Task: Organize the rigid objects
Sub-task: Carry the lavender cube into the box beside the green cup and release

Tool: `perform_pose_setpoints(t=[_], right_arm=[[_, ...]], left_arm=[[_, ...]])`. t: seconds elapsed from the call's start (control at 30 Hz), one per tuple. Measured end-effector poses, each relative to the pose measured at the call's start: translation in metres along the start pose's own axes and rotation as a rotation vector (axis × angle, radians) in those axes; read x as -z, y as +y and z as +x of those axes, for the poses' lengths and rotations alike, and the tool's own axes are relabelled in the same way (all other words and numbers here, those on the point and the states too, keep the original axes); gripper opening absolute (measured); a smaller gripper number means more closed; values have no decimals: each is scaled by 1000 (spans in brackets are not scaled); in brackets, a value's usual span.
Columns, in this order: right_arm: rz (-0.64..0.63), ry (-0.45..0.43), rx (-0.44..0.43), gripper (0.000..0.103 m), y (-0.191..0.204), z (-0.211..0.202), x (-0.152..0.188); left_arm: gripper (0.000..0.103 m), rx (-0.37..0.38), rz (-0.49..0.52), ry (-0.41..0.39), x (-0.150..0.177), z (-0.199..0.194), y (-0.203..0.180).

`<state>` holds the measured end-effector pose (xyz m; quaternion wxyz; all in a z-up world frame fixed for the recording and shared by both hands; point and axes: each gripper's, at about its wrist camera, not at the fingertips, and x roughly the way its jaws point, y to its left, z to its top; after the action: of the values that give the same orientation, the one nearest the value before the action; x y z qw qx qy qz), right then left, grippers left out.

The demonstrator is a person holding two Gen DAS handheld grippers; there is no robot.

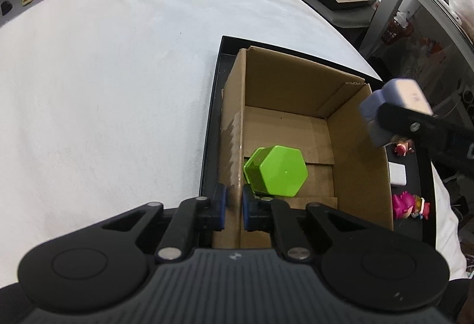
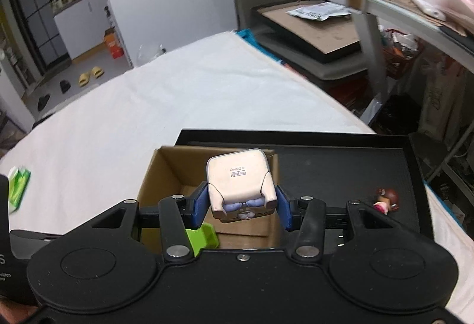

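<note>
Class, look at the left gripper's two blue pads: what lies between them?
The cardboard box's left wall stands between the left gripper's pads, clamped. The left wrist view shows it.

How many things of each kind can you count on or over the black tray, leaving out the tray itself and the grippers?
Cardboard box: 1
Green hexagonal container: 1
Small figurines: 2
White square block: 1
Cream toy held in the right gripper: 1
Total: 6

Matt cardboard box (image 1: 296,92), glossy green plastic container (image 1: 277,171), white cloth (image 1: 118,72)
</note>
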<state>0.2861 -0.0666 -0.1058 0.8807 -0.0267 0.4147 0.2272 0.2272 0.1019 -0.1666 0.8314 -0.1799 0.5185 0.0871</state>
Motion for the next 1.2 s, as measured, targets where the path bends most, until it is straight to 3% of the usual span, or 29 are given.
perform_pose_setpoints(t=[0.3,0.6,0.7,1.07,1.2], right_arm=[[-81,49,-23,46,41,14,-4],[-105,6,-49,50,58,10,-16],[-93,3,-30,53,52,3,-15],[-23,-10,92,77,8,-20,6],[9,-7,114,77,-8,-25,16]], left_arm=[[10,27,-20,-4,1,1,6],[10,29,-13,-16,2,-1,7],[10,29,-7,-18,3,-2,6],[10,-5,29,-12,2,-5,-1],[13,-35,70,-26,4,-9,-8]])
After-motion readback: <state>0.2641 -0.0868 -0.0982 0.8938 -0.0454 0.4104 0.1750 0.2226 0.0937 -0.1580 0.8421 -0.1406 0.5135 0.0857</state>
